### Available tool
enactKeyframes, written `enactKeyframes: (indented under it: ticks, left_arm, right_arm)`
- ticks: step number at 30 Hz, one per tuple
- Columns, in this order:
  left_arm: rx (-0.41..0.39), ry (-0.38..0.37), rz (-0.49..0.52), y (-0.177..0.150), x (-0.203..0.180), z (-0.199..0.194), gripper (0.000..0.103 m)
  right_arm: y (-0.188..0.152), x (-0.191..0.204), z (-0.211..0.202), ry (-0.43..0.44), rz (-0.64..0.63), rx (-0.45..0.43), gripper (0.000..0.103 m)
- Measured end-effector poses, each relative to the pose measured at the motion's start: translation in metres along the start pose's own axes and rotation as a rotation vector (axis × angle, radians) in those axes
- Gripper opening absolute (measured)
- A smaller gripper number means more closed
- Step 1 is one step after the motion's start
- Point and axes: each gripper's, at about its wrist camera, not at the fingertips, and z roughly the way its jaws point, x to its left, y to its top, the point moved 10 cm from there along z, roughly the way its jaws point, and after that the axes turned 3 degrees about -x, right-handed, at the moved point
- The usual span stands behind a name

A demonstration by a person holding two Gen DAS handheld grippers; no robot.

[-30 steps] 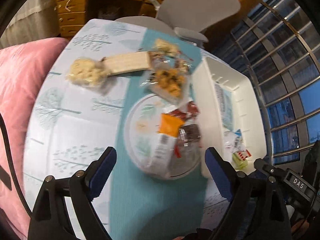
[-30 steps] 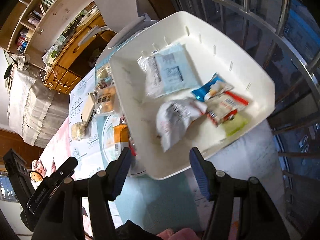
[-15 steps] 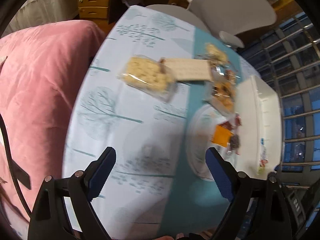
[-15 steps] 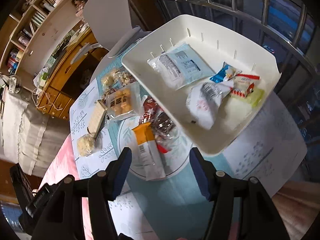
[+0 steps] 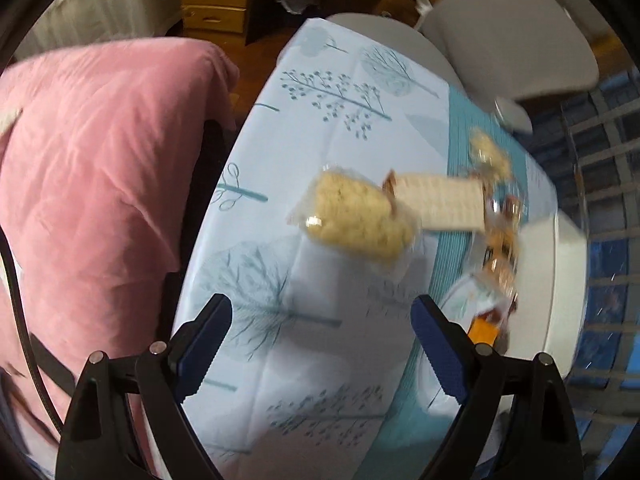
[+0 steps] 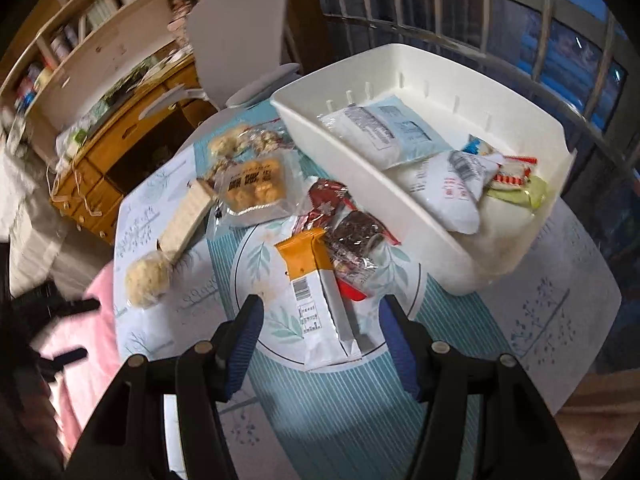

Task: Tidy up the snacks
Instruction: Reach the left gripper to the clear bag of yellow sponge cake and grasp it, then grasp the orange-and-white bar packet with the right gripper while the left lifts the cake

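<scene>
Tree-printed cloth with a teal runner covers the tabletop [image 6: 560, 304], with a white chair and a wooden desk behind it and window bars to the right. At 1 o'clock in the right wrist view sits the white bin [image 6: 344, 148], already holding a pale blue pouch [image 6: 396, 130], a white packet [image 6: 452, 196] and small red-and-green wrapped sweets [image 6: 516, 184]. Loose snacks lie outside it: an orange-topped packet [image 6: 316, 292] on the round placemat [image 6: 256, 264], dead ahead at 12 o'clock of the right tool [image 6: 320, 338], with a dark chocolate wrapper [image 6: 356, 236] touching it. Farther off at 10 to 11 o'clock lie a clear bag of golden puffs [image 6: 254, 186], a wafer pack [image 6: 186, 216] and a pale rice-cracker bag [image 6: 147, 278].

Both tools are empty with fingers spread wide. The left tool [image 5: 320, 352] hovers over bare cloth, the rice-cracker bag [image 5: 358, 218] at its 12 o'clock, well apart.

The step in hand looks like picking the next snack, most likely the orange-topped packet. To do it well, the right tool should drop low, straddle the packet across its narrow width near the sealed edge, and pinch the film without catching the chocolate wrapper alongside. Flat, slippery film may slide, so closing firmly before lifting toward the bin is wise.
</scene>
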Motion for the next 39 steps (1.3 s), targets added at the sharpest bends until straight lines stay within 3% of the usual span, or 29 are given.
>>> enactKeyframes:
  ticks: [3, 11, 19, 30, 35, 39]
  left_arm:
    - [-0.003, -0.016, -0.083, 0.011, 0.005, 0.011, 0.09]
    - [0.008, -0.061, -0.222, 0.035, -0.002, 0.044, 0.09]
    - [0.049, -0.041, -0.256, 0.043, -0.006, 0.078, 0.09]
    - [0.039, -0.01, -0.226, 0.049, -0.014, 0.102, 0.092]
    - [0.044, 0.068, -0.172, 0.049, -0.018, 0.106, 0.092]
    - [0.047, 0.166, -0.117, 0.047, -0.022, 0.11, 0.089]
  right_arm:
    - [-0.009, 0.011, 0.009, -0.036, -0.144, -0.023, 0.06]
    - [-0.027, 0.024, 0.035, -0.024, -0.203, 0.022, 0.06]
    - [-0.031, 0.025, 0.063, -0.053, -0.267, 0.065, 0.06]
    - [-0.033, 0.023, 0.09, -0.055, -0.304, 0.104, 0.06]
    - [-0.032, 0.023, 0.095, -0.048, -0.317, 0.11, 0.058]
    - [-0.032, 0.028, 0.094, -0.023, -0.344, 0.109, 0.045]
